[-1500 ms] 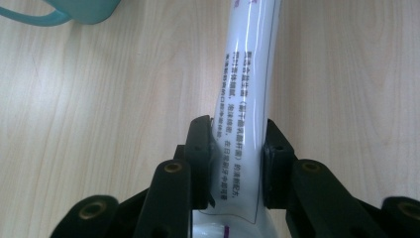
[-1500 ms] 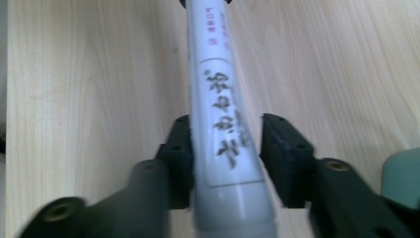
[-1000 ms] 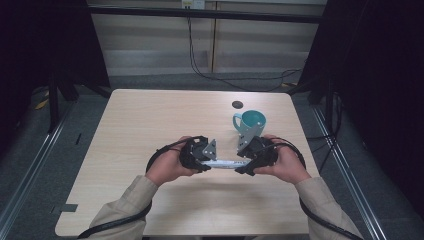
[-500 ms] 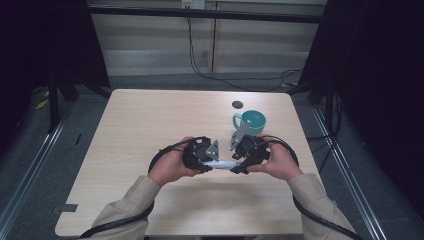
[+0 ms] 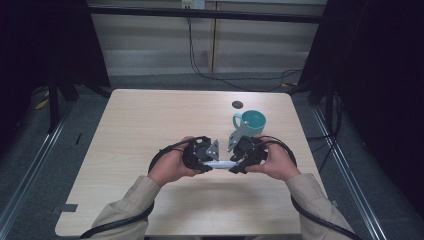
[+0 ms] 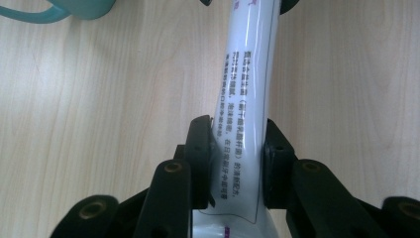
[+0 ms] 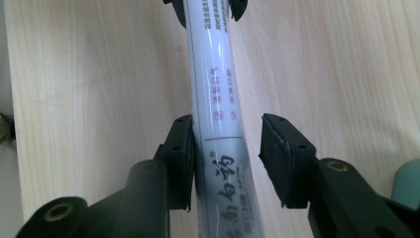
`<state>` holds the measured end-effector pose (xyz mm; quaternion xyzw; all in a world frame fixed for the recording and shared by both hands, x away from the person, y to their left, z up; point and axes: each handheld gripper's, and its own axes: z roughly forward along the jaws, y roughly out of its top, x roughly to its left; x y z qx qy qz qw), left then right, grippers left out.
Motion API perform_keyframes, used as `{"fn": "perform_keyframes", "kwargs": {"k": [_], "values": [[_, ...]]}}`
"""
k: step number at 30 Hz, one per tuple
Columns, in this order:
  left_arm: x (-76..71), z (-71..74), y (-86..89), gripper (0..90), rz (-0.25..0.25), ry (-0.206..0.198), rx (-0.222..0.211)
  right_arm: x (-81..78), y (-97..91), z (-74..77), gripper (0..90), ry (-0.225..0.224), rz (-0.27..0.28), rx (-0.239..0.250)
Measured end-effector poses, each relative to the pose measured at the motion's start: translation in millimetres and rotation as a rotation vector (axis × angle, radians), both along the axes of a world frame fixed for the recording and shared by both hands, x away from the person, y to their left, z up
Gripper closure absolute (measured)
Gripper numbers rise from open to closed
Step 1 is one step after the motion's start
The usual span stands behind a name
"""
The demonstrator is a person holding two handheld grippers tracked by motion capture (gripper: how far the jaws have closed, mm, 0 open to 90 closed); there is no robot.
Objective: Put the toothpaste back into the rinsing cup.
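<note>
A white tube (image 5: pixel 220 164) with printed text lies level just above the table, spanning the two grippers. My left gripper (image 5: pixel 210 161) is shut on the tube (image 6: pixel 242 148), both pads pressing its sides. My right gripper (image 5: pixel 233 165) faces it from the other end. Its jaws straddle the tube (image 7: pixel 218 124): the left pad touches and a gap stays at the right pad (image 7: pixel 282 153). A teal mug (image 5: pixel 252 122) stands upright on the table just beyond the right gripper, handle to the left.
A small dark disc (image 5: pixel 237 104) lies behind the mug. The light wooden table (image 5: pixel 145 125) has bare room to the left and front. The mug's edge (image 6: pixel 74 7) shows top left in the left gripper view and at the right (image 7: pixel 408 181) in the right gripper view.
The right gripper has slid a little to the left along the tube, closer to the left gripper. The left gripper has kept its hold and barely moved.
</note>
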<state>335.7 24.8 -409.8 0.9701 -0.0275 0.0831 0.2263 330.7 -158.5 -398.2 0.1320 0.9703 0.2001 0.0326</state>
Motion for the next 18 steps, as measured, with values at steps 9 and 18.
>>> {"fn": "perform_keyframes", "kwargs": {"k": [9,18], "values": [[-0.4,0.5,-2.8,71.5,-0.010,-0.006,0.013,1.2,1.8,-1.2,57.6,0.010,0.015,-0.010],[-0.4,1.1,-2.2,71.3,0.000,-0.005,-0.002,0.7,3.7,-2.7,65.5,0.011,0.028,-0.003]]}}
